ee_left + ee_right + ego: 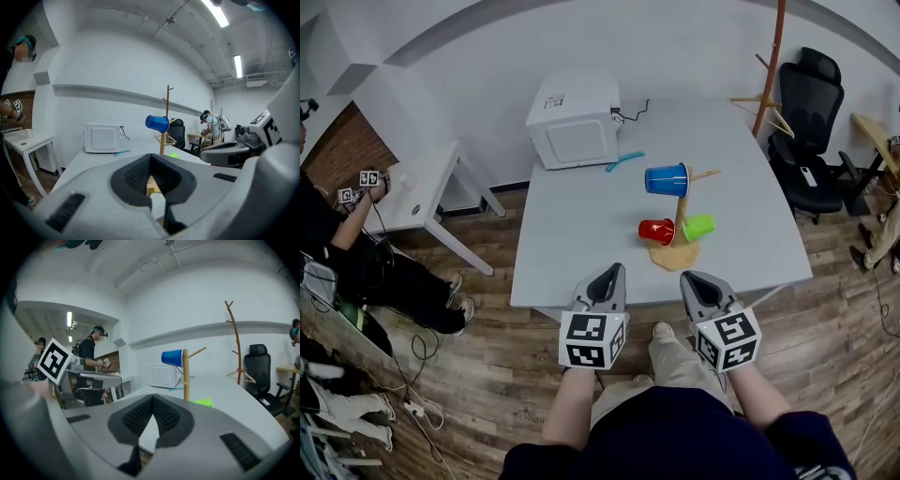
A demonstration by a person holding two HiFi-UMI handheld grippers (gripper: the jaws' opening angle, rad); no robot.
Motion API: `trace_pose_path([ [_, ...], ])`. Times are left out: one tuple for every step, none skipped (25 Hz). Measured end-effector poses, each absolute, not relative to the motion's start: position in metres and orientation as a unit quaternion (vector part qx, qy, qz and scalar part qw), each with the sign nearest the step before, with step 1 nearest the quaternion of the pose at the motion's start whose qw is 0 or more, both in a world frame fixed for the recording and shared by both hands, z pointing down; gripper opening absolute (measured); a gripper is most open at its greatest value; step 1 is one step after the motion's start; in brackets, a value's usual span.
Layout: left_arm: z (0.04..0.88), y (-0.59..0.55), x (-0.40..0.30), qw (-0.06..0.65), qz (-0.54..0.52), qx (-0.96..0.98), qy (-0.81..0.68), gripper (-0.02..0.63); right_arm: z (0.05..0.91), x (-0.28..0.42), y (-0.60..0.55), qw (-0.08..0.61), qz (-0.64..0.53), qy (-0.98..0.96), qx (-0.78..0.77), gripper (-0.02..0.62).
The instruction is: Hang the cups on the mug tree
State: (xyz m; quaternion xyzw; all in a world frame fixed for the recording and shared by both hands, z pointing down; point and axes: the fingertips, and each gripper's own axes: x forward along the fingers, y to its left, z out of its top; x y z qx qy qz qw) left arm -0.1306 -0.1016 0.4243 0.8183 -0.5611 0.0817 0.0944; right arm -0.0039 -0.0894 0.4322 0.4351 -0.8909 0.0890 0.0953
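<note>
The person holds both tools over the near edge of the grey counter (572, 234), side by side and well short of the cups. The left gripper (606, 279) has its jaws pressed together with nothing between them. Its own view shows only the counter and the wooden base beyond the closed pads. The right gripper (705, 285) is likewise closed and empty, its jaws meeting at the tips. The mug tree (681, 208) stands on the right half of the counter, ahead of the right gripper, on a flat wooden base. The blue cup (667, 179) hangs on its side from an upper peg, to the left of the post. Lower down, the red cup (656, 230) sits at the post's left and the green cup (698, 226) at its right, both close against the post. At the far left corner of the counter stands a white microwave (574, 122), with a teal object (624, 161) lying just beside it. Past the counter are a black office chair (811, 112) and a wooden coat stand (771, 66).
</note>
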Motion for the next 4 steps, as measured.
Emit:
trace_pose_path([
  [0.4241,-0.1016,-0.1301,0.095,0.081,0.819,-0.56,0.018,0.4317,-0.0042,-0.0898,0.096,0.088,-0.891,0.435,0.028],
  [0.4237,-0.1019,-0.1296,0.096,0.081,0.819,-0.559,0.018,0.431,-0.0045,-0.0905,0.096,0.087,-0.891,0.435,0.028],
  [0.4233,-0.1023,-0.1292,0.096,0.081,0.82,-0.559,0.018,0.4301,-0.0048,-0.0913,0.096,0.086,-0.891,0.434,0.028],
  [0.4228,-0.1028,-0.1287,0.097,0.081,0.82,-0.558,0.018,0.4292,-0.0051,-0.0922,0.097,0.086,-0.891,0.434,0.028],
])
